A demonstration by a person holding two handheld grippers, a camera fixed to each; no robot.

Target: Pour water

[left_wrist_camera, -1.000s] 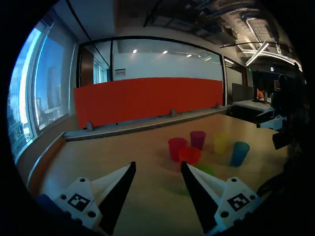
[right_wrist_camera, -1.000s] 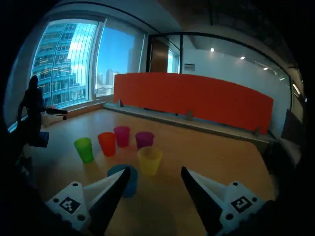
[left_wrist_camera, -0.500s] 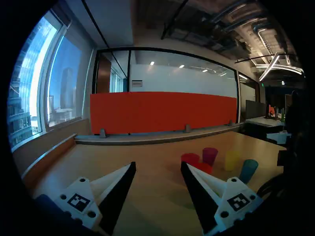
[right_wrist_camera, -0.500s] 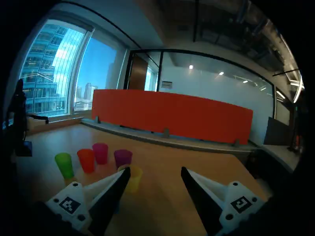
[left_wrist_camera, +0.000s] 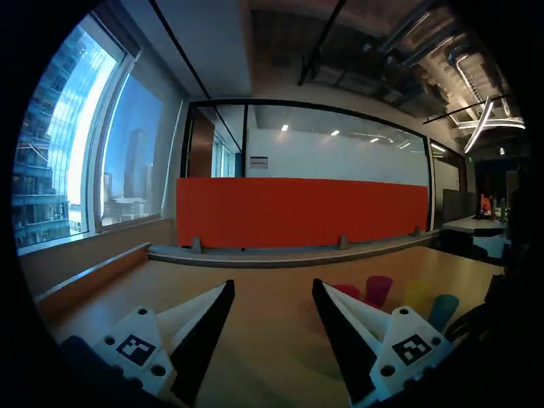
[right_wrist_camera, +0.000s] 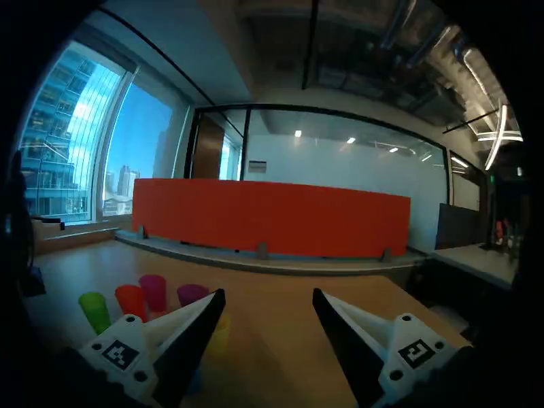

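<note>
The left gripper (left_wrist_camera: 272,283) has tipped upward. In the left gripper view the cluster of translucent plastic cups drops from mid-frame to about 4 o'clock. The red plastic cup (left_wrist_camera: 348,291) now sits half behind a finger, with the magenta plastic cup (left_wrist_camera: 378,289), yellow plastic cup (left_wrist_camera: 416,294) and teal plastic cup (left_wrist_camera: 443,310) beside it. The green one seems to have slipped behind that finger.

The right gripper (right_wrist_camera: 267,294) has pitched up too. In the right gripper view the green plastic cup (right_wrist_camera: 95,311) and its neighbours sink towards 8 o'clock. More of the exposed pipe-lined ceiling (right_wrist_camera: 353,47) shows at 12 o'clock.
</note>
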